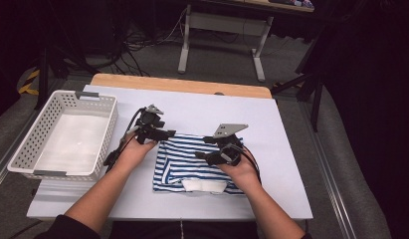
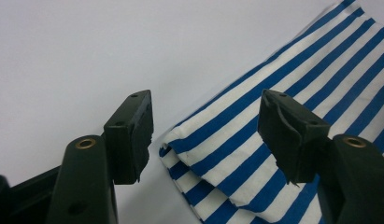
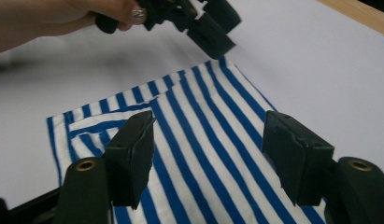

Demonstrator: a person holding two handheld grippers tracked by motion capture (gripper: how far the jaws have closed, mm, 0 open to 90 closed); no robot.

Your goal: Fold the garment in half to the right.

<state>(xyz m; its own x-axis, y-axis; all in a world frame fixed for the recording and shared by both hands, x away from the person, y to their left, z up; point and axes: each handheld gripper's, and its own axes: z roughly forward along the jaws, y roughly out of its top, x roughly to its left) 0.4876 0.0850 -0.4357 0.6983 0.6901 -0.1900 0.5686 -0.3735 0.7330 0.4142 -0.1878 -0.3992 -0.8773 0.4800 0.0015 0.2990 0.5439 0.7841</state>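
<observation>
A folded blue-and-white striped cloth (image 1: 187, 164) lies flat on the white table cover (image 1: 242, 109). My left gripper (image 1: 169, 134) hovers at the cloth's far left corner with its jaws open. In the left gripper view the folded corner (image 2: 292, 74) lies between and beyond the open left gripper (image 2: 204, 100), untouched by the pads. My right gripper (image 1: 203, 148) hangs over the cloth's right part and points left. It (image 3: 209, 119) stands open above the stripes (image 3: 203, 140) with nothing pinched. The left gripper (image 3: 224, 32) shows at that view's top, over the cloth's far corner.
A white perforated basket (image 1: 43, 129) stands at the table's left, with nothing in it. A white patch (image 1: 204, 185) lies on the cloth's near edge. A wooden table edge (image 1: 182, 83) runs along the back. Floor, cables and another table's legs lie beyond.
</observation>
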